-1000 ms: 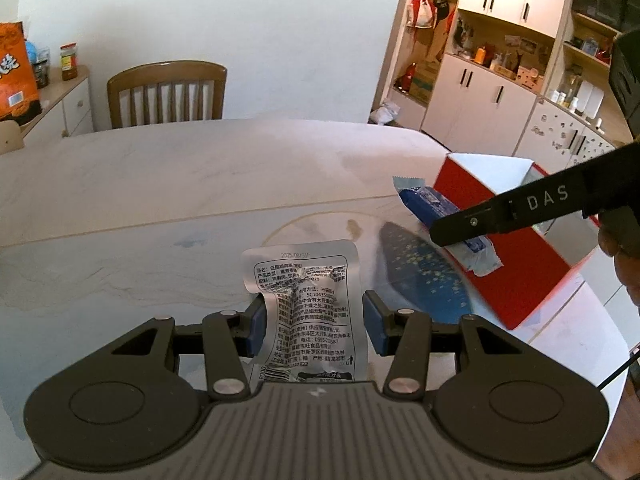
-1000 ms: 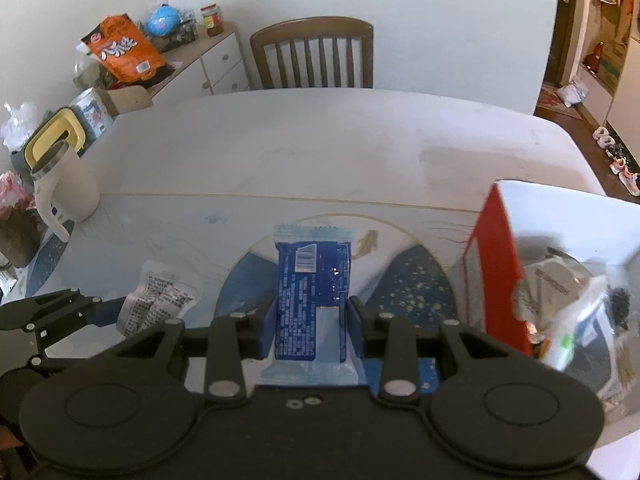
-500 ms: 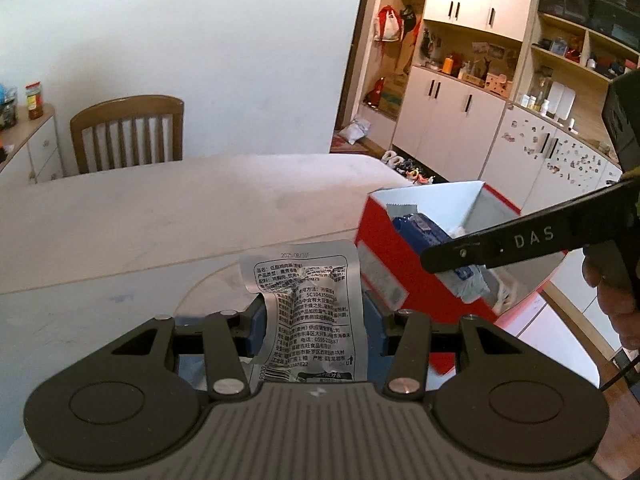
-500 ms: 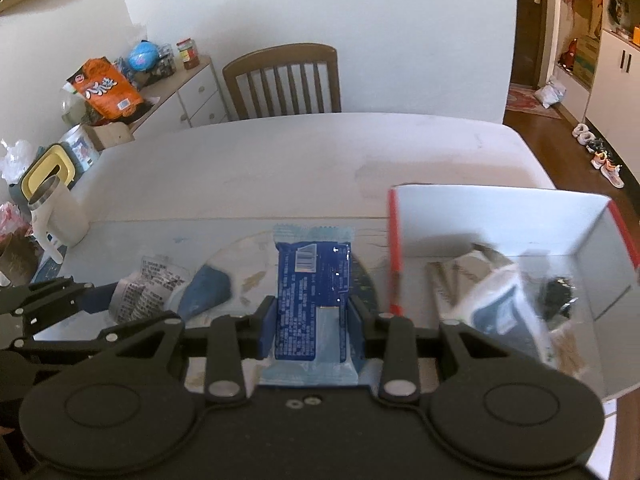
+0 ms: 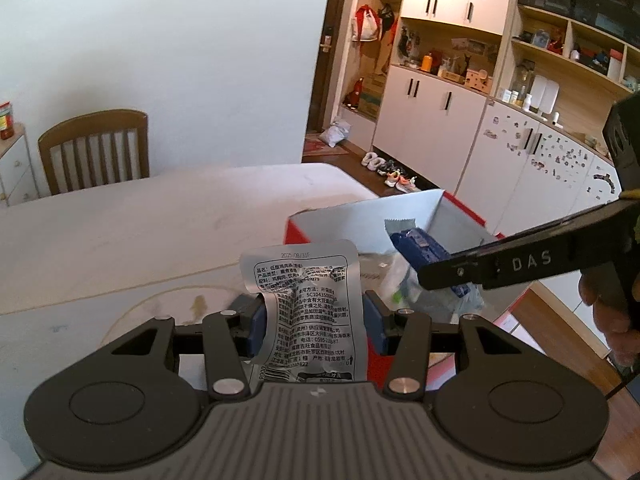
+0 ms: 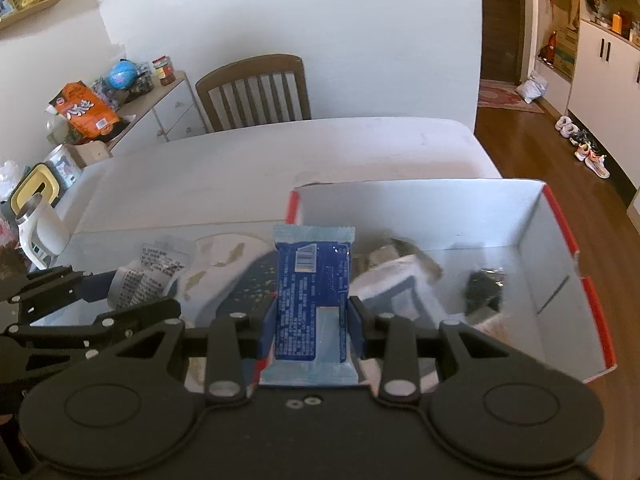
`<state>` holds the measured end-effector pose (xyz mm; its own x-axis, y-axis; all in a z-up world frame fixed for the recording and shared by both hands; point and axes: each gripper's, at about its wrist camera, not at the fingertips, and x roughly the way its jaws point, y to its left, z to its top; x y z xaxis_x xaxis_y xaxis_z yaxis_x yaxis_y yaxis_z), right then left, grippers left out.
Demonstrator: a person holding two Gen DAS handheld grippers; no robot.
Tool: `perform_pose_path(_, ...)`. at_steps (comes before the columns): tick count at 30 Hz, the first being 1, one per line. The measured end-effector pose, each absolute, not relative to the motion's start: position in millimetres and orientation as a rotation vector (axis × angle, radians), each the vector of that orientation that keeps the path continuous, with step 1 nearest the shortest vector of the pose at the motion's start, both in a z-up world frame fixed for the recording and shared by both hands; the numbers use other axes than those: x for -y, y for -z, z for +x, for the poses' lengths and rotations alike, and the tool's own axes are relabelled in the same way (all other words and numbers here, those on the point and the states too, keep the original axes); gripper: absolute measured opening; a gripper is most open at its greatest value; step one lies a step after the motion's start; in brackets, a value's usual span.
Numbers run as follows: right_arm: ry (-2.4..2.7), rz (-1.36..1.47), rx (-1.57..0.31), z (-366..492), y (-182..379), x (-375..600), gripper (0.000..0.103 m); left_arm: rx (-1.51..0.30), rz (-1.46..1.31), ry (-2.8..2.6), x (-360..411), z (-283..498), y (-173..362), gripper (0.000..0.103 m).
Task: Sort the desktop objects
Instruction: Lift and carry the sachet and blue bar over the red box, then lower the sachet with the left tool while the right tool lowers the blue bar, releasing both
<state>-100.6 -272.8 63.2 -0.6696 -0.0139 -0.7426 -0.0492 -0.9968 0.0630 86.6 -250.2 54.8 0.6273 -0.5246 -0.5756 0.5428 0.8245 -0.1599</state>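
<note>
My left gripper is shut on a silver printed snack pouch and holds it above the table, just left of the red box. My right gripper is shut on a blue snack packet and holds it over the near left part of the red, white-lined box. The blue packet and the right gripper also show in the left wrist view, over the box. The silver pouch and the left gripper show at the left of the right wrist view. The box holds several wrappers.
A wooden chair stands behind the white table. A white mug and a yellow-lidded container sit at the table's left edge. A side cabinet with an orange snack bag is at the left. Cupboards stand at the right.
Both grippers have moved right with their packets. The right gripper now holds the blue packet over the box, and the left gripper has come up beside the box's left wall.
</note>
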Motion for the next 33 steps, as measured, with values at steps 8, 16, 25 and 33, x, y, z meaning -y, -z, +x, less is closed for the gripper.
perform_pose_path(8, -2.810, -1.244, -0.130, -91.2, -67.1, 227.4, 0.036, -0.648, 0.062, 0.653, 294.6, 87.6, -58.0, 0.047)
perform_pose_path(16, -2.786, -1.224, -0.137, -92.1, -68.5, 193.9, 0.036, -0.654, 0.107, 0.711, 336.7, 92.6, -59.5, 0.047)
perform_pose_path(25, -2.681, -1.311, -0.091, -99.0, -43.7, 160.4, 0.036, -0.726, 0.167, 0.777, 383.7, 104.9, -37.7, 0.048)
perform_pose_path(33, -2.649, -1.418, -0.017, -115.7, -21.6, 156.8, 0.036, -0.755, 0.231, 0.806, 410.3, 116.0, -27.2, 0.047)
